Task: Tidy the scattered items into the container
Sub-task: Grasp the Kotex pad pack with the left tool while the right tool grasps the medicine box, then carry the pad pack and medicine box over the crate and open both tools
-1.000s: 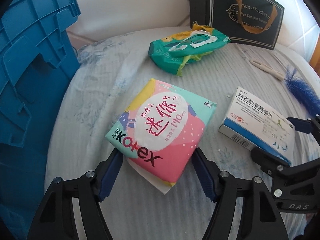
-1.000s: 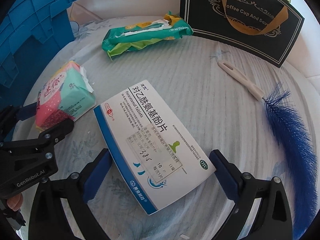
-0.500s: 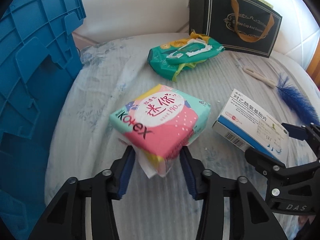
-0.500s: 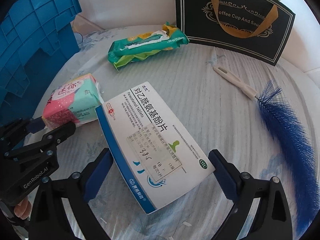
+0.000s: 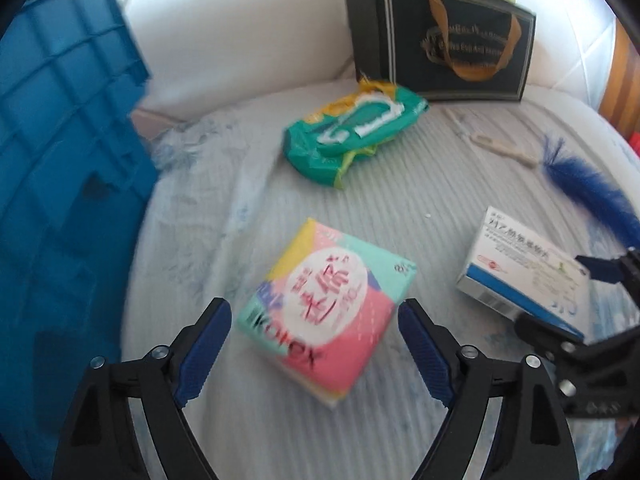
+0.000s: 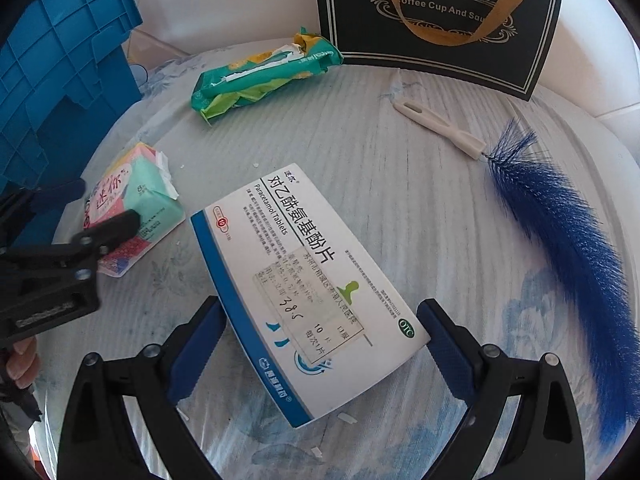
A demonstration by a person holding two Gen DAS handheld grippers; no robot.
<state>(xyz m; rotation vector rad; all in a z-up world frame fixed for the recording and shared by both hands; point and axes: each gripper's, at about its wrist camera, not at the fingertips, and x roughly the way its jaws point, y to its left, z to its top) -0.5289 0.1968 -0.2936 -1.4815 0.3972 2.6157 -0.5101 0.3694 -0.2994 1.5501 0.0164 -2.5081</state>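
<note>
A pink and teal Kotex pad pack [image 5: 324, 312] lies on the pale bedspread [image 5: 400, 208], blurred, between the jaws of my left gripper [image 5: 312, 308]. Those jaws are opening and their pads stand clear of the pack. In the right wrist view the same pack [image 6: 132, 200] sits at the left beside the left gripper [image 6: 104, 204]. My right gripper [image 6: 320, 306] is shut on a white and blue paracetamol tablet box [image 6: 304, 280], with a pad against each long side. The blue plastic crate [image 5: 68, 184] stands at the left.
A green wet-wipes pack [image 6: 260, 76] lies further back. A blue bottle brush [image 6: 560, 240] with a white handle lies at the right. A black paper gift bag [image 6: 440, 20] stands against the white headboard. A person's fingers [image 6: 22, 360] show at the left edge.
Half a second ago the left jaws were pinched on the Kotex pack and had it raised. They have since spread wide and the pack lies loose between them. The right gripper has kept still.
</note>
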